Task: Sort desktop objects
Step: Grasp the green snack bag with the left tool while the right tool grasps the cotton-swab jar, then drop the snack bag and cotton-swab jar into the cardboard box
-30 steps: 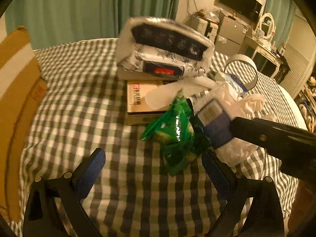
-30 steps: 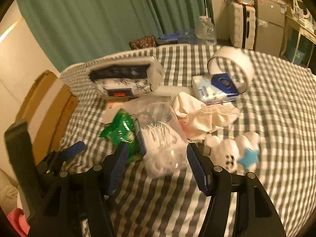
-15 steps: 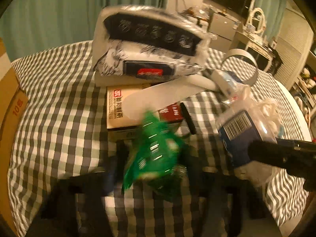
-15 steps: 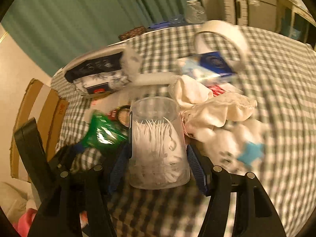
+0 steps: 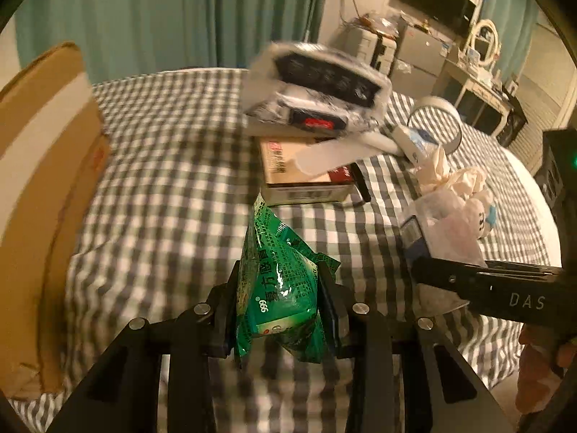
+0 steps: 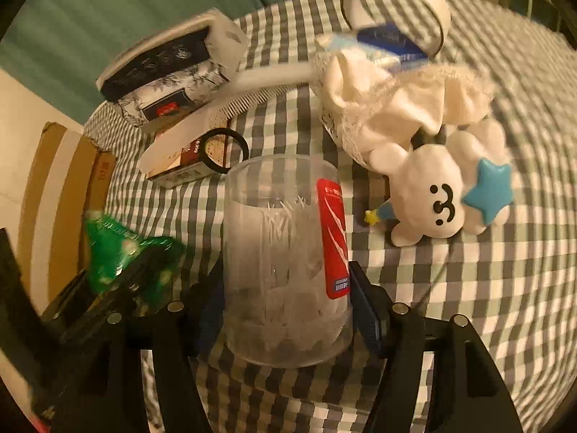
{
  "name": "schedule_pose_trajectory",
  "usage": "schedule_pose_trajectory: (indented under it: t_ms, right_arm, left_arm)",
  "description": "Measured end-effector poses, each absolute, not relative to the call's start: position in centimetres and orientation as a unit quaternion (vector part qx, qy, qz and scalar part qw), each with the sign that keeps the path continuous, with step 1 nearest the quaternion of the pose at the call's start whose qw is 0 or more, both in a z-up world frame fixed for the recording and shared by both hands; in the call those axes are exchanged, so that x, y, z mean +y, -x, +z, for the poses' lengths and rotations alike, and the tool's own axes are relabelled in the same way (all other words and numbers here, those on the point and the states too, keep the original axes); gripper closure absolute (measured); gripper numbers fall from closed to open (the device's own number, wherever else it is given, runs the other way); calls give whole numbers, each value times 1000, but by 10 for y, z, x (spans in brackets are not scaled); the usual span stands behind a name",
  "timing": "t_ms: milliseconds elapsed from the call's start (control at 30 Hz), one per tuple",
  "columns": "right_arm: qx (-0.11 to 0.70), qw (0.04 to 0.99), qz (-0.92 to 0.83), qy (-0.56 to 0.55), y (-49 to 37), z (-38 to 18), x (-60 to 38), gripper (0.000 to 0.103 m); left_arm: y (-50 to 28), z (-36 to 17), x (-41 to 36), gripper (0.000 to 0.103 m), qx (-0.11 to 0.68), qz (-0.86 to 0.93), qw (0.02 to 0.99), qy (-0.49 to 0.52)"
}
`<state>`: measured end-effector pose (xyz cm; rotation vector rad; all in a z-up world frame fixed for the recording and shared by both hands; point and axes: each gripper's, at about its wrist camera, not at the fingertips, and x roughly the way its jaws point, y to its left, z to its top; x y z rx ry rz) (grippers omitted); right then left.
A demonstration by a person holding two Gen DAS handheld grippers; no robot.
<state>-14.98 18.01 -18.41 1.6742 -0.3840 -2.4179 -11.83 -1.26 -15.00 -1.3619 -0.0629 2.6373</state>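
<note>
We see a dim room with warm yellow light. Both round pictures bend at the dark edges. The tissue pack [image 5: 317, 90] looks smeared, and the checked cloth [image 6: 505, 288] blurs at the right. Light shines off the green packet [image 5: 279, 281].

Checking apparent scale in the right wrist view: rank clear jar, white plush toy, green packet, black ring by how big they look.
1. clear jar, largest, though nearest the camera
2. white plush toy
3. green packet, blurred and partly hidden, so unsure
4. black ring, smallest

The green packet [image 5: 277, 285] shows "999" inverted; the right gripper's body [image 5: 505, 294] reads "DAS".
</note>
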Motion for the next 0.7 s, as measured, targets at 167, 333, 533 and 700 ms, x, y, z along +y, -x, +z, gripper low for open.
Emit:
schedule_pose_trajectory:
  t_ms: [167, 333, 533, 700]
  right_arm:
    - [-152, 94, -821, -542, 123, -157, 185, 40]
    - [-168, 106, -834, -515, 89, -121, 181, 40]
    - [-191, 148, -843, -480, 62, -64, 151, 40]
    - [-232, 213, -832, -456, 58, -22, 114, 40]
  left_arm:
    - [108, -122, -28, 66, -37, 894, 79, 439]
    - [88, -77, -32, 66, -29, 912, 84, 401]
    - [70, -19, -53, 65, -30, 934, 78, 348]
    - [60, 14, -94, 65, -39, 945, 52, 320]
